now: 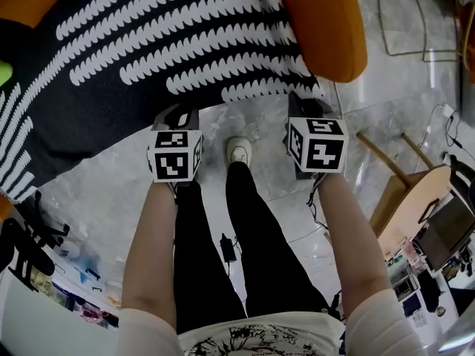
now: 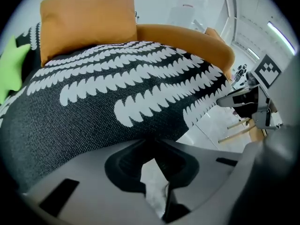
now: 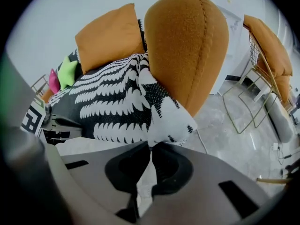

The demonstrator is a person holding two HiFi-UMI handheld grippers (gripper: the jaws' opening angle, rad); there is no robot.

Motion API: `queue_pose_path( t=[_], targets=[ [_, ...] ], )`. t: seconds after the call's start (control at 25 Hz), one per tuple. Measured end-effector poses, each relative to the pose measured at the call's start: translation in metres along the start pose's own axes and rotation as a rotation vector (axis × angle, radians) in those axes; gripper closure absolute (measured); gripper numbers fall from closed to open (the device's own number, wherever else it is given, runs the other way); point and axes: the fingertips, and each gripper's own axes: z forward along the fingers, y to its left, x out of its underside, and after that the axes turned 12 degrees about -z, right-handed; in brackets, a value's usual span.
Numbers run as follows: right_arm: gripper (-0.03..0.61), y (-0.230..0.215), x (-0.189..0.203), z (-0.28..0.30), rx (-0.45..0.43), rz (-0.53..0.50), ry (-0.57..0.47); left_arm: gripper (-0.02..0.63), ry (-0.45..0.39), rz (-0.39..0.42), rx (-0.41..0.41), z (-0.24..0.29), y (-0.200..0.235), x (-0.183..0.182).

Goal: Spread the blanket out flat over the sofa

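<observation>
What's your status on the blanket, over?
Left gripper shut on blanket front edge, right gripper shut on its corner by sofa arm. Blanket lies across the seat. Orange cushion and green star pillow at its far edge.

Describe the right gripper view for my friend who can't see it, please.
The right gripper has its jaws shut on a white corner of a black-and-white blanket. The rest of the blanket spreads back beside a rounded orange sofa arm, toward an orange cushion.
</observation>
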Motion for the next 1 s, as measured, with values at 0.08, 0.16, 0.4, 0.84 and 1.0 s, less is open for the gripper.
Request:
queue_pose_path(
  t=[0.08,0.16,0.4,0.84,1.0],
  targets=[
    [0.546,0.003,-0.002,-0.003,-0.005,-0.011,-0.016,0.544,-0.002,-0.007,0.008,-0.004,-0.001,0.001],
    [0.518,0.003,0.003,-0.009,-0.006,-0.035,-0.002,0.52,-0.001,-0.023,0.023,-0.008,-0.007,0.001],
    [0.484,0.027,0.014,-0.034,-0.074,-0.019,0.076,0.463,-0.057,-0.1,0.072,-0.04,-0.025,-0.008],
    [0.562,0.108,-0.086,-0.086,-0.06,-0.064,-0.103,0.548,-0.275,-0.088,0.129,-0.154,0.017,-0.068],
    [0.563,0.147,-0.131,-0.111,-0.058,-0.111,-0.186,0.6,-0.347,-0.104,0.155,-0.208,0.051,-0.09]
  ],
)
